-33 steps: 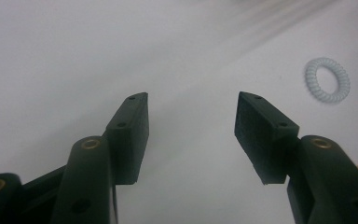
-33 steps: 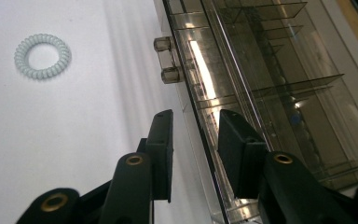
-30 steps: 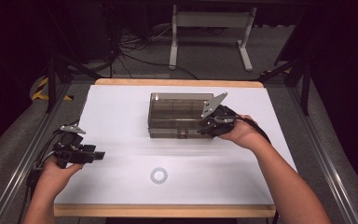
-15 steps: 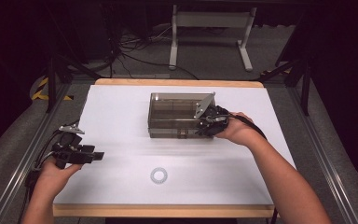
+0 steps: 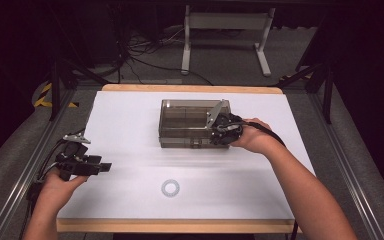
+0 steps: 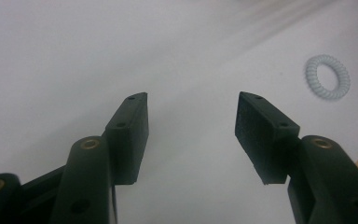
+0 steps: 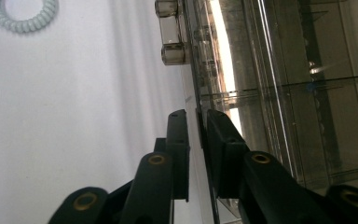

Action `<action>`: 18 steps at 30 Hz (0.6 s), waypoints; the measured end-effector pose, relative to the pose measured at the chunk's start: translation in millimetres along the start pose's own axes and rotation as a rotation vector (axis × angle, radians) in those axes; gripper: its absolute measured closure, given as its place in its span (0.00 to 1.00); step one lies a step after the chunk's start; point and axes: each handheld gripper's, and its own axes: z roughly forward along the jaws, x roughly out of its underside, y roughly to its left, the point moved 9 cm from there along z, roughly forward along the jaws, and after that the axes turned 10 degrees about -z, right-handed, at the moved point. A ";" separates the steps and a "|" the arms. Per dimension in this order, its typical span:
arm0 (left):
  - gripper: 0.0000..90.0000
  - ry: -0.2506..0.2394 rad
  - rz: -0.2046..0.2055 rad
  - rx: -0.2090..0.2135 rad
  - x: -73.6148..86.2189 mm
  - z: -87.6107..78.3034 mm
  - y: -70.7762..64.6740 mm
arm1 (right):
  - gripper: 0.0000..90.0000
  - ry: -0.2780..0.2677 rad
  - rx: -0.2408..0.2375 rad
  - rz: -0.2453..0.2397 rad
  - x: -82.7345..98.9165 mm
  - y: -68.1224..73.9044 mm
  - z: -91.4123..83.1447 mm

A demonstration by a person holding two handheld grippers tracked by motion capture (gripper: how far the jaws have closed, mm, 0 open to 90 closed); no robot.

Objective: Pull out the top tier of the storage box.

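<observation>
While the person's two hands rest over the white bench, the scene reads so:

Box: a clear smoky plastic case with inner dividers, standing toward the far middle of the bench, its latches on the near side.

Right tongs: at the box's near right corner; in the right gripper view the jaws have just been closing and now stand narrow, with the thin front edge of the box's wall between them, one jaw outside and one inside; whether the pads already press on it I cannot tell for sure.

Left tongs: near the bench's left edge, well apart from the box; in the left gripper view the jaws stand wide with nothing between them.

Ring: a pale coiled hair tie lying flat on the near middle of the bench, apart from both tongs.
</observation>
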 end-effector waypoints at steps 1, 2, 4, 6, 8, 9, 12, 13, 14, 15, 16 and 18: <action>0.50 0.001 0.001 -0.001 0.0 -0.2 0.2 | 0.89 0.002 -0.001 -0.002 0.1 0.0 0.0; 0.50 0.000 0.001 -0.002 0.0 -0.2 0.3 | 0.90 0.000 0.002 -0.008 -0.1 -0.4 0.2; 0.50 0.001 0.001 -0.001 0.0 -0.3 0.2 | 0.92 0.001 -0.009 -0.006 -0.1 1.4 -0.3; 0.50 0.000 0.000 0.000 0.0 -0.2 0.2 | 0.92 0.000 -0.010 -0.014 -0.5 2.7 -0.5; 0.50 0.002 0.001 0.000 -0.1 0.0 0.4 | 0.93 0.006 -0.017 -0.022 -0.8 5.7 -1.3; 0.50 0.004 0.001 0.001 -0.2 0.1 0.2 | 0.93 0.012 -0.025 -0.019 -0.7 7.6 -1.8; 0.50 0.003 0.003 0.001 -1.0 0.6 -0.2 | 0.93 0.015 -0.033 -0.039 -1.9 12.2 -2.6; 0.50 0.003 0.005 0.000 -1.3 1.0 -0.2 | 0.94 0.018 -0.034 -0.036 -1.9 13.5 -2.9; 0.50 0.003 0.004 0.001 -1.6 1.3 -0.4 | 0.94 0.020 -0.039 -0.042 -2.1 14.8 -3.2; 0.50 0.005 0.004 0.003 -1.8 1.5 -0.9 | 0.94 0.022 -0.041 -0.047 -2.3 15.9 -3.4; 0.50 0.005 0.004 0.003 -1.8 1.5 -0.9 | 0.94 0.022 -0.041 -0.047 -2.3 15.9 -3.4; 0.50 0.008 0.006 0.005 -2.4 2.1 -1.4 | 0.94 0.027 -0.046 -0.053 -2.6 19.3 -4.1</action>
